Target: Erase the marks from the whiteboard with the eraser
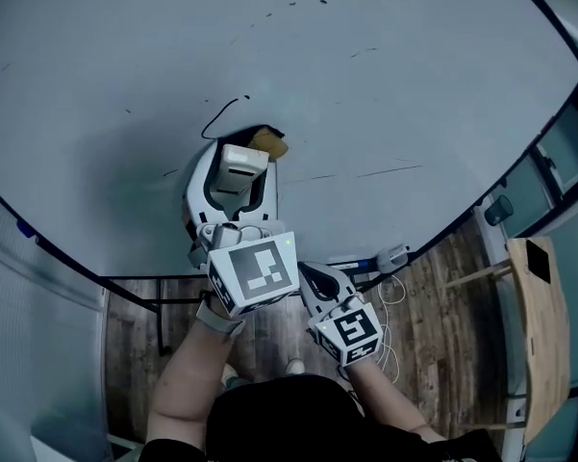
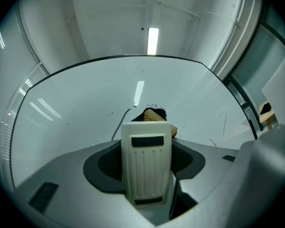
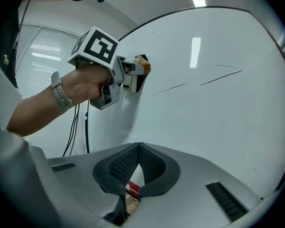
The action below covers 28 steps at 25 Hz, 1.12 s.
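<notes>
Whiteboard (image 1: 414,85) is filling most of the head view and is mostly clean. It is showing a black curved stroke (image 1: 218,118) left of centre, thin faint lines (image 1: 365,173) further right, and specks (image 1: 293,6) near the top.

Eraser (image 1: 242,160) is sitting just right of the stroke. It is a cream plastic block with a tan pad (image 1: 268,143) at its far end, and the pad appears to be touching the board.

Left gripper (image 1: 236,186) is clamping the cream body, with the jaws spread only as wide as the block. Right gripper (image 3: 138,148) is holding nothing, its pads pressed together at the tips. In the head view it is hanging low, just beside the left gripper's marker cube (image 1: 255,270) and off the board.

Left gripper view is showing the eraser's ribs and dark end strips close up, plus a ceiling light (image 2: 152,41). Right gripper view is showing the left gripper from the side, with a hand (image 3: 83,87) wearing a wristband (image 3: 61,96) around it, cables (image 3: 78,127) hanging beneath and blinds (image 3: 38,51) behind. Only the head view is showing the wood floor (image 1: 442,287) and a wooden chair (image 1: 539,335) at far right.
</notes>
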### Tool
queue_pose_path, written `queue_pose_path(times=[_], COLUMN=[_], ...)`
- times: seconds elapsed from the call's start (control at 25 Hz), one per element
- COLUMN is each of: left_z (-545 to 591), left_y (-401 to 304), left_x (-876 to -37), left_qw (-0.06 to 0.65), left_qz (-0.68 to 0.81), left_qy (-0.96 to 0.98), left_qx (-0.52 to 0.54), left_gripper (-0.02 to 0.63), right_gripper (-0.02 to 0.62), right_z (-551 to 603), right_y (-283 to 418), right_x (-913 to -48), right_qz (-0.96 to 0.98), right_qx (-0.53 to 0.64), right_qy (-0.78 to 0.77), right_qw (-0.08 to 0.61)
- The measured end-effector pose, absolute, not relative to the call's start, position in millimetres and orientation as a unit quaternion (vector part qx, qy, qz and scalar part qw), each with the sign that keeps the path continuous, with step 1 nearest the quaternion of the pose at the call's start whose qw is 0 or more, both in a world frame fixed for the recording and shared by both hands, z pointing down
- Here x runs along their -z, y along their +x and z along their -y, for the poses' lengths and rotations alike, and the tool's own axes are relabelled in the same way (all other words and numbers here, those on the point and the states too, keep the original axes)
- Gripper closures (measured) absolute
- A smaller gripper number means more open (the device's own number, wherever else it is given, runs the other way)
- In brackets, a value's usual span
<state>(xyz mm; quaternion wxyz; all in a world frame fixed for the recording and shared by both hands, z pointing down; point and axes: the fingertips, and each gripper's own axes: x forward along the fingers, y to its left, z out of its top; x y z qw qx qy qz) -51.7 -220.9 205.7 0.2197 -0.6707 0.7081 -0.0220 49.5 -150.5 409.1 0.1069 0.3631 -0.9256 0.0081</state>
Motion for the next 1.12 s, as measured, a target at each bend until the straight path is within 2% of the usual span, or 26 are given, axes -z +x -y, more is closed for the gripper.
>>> queue_pose_path(times=[0.2,0.44,0.88,1.12], left_z=[212,215,227,229], left_y=[-91,-85,-24,-3], left_x=[-193,-186,-144,-141], left_qw=[0.205,0.230,0.290,0.289], left_qz=[-0.721,-0.715,-0.670,-0.664], left_qy=[-0.662,-0.660,-0.682,-0.688], left_qx=[0.001,0.034,0.043,0.036], left_gripper=[0.337,0.337,0.337,0.337], right_gripper=[0.568,0.568,0.568,0.568], right_z=[146,146,150,151], right_y=[21,15,68,93], right_x=[-408,-403,-391,-392], right_qz=[0.935,0.934,0.910,0.898], right_qx=[-0.003,0.004,0.004,-0.001], right_qy=[0.339,0.341,0.405,0.431], right_qw=[0.106,0.102,0.091,0.091])
